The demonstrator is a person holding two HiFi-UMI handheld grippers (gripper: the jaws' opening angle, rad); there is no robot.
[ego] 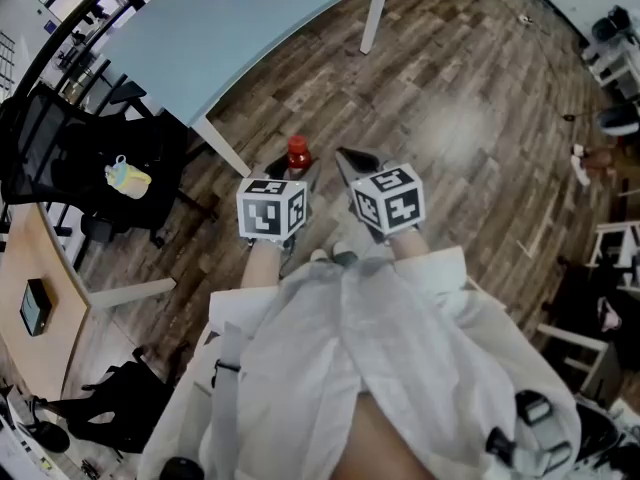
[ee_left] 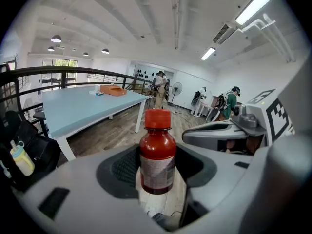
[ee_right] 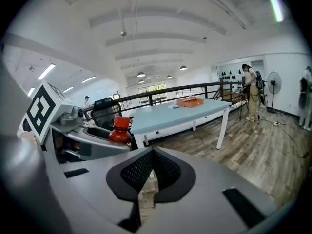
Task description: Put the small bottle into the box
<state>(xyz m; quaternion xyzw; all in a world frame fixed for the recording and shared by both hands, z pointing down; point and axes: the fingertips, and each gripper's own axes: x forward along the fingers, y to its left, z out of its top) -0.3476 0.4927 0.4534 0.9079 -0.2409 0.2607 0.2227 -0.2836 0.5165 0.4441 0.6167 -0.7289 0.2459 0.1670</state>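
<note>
A small bottle (ee_left: 157, 150) of red liquid with an orange-red cap stands upright between the jaws of my left gripper (ee_left: 156, 178), which is shut on its body and holds it above the wooden floor. In the head view the bottle (ego: 298, 154) pokes out ahead of the left gripper (ego: 297, 171). My right gripper (ego: 348, 158) hovers beside it on the right, pads together at the tips and nothing held (ee_right: 152, 153). From there the bottle (ee_right: 119, 130) shows at the left. An orange box (ee_left: 113, 89) lies on the far end of the light blue table (ego: 230, 38).
A black office chair (ego: 110, 168) carrying a yellow item stands left of the table. A wooden desk (ego: 30, 298) runs along the left edge. Several people (ee_left: 159, 89) and a standing fan (ee_left: 175, 88) are far behind. A black railing (ee_right: 161, 95) runs behind the table.
</note>
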